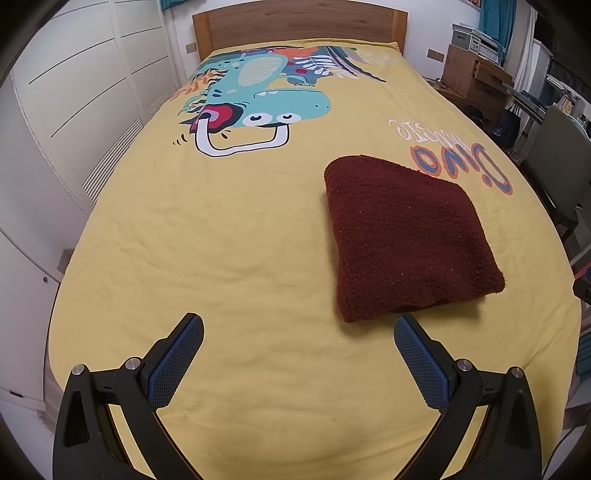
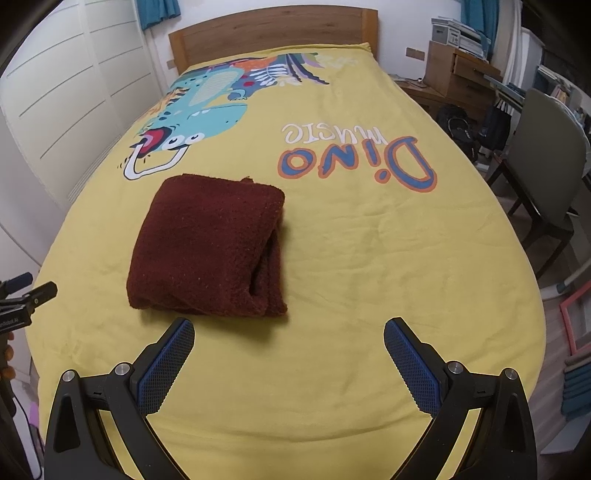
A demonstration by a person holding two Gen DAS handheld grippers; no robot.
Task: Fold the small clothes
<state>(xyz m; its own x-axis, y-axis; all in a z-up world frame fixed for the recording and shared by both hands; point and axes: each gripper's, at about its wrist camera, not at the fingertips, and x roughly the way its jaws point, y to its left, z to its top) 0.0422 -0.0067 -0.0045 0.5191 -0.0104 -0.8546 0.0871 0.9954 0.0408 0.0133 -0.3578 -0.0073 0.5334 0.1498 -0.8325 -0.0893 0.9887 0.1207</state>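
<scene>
A dark red fuzzy garment (image 1: 406, 236) lies folded into a thick rectangle on the yellow bed cover (image 1: 221, 240). In the right wrist view the same garment (image 2: 210, 247) shows its layered edges on its right side. My left gripper (image 1: 298, 330) is open, hovering above the cover just short of the garment's near left corner. My right gripper (image 2: 289, 334) is open too, with the garment's near edge just beyond its left finger (image 2: 173, 350). Neither holds anything. The left gripper's tips (image 2: 29, 291) show at the left edge of the right wrist view.
The yellow bed cover (image 2: 369, 258) carries a dinosaur print (image 1: 258, 99) and "Dino music" lettering (image 2: 354, 158). A wooden headboard (image 1: 299, 26) stands at the far end. White wardrobe doors (image 1: 74, 110) run along the left. A chair (image 2: 539, 166) and a cluttered desk (image 2: 461, 70) stand on the right.
</scene>
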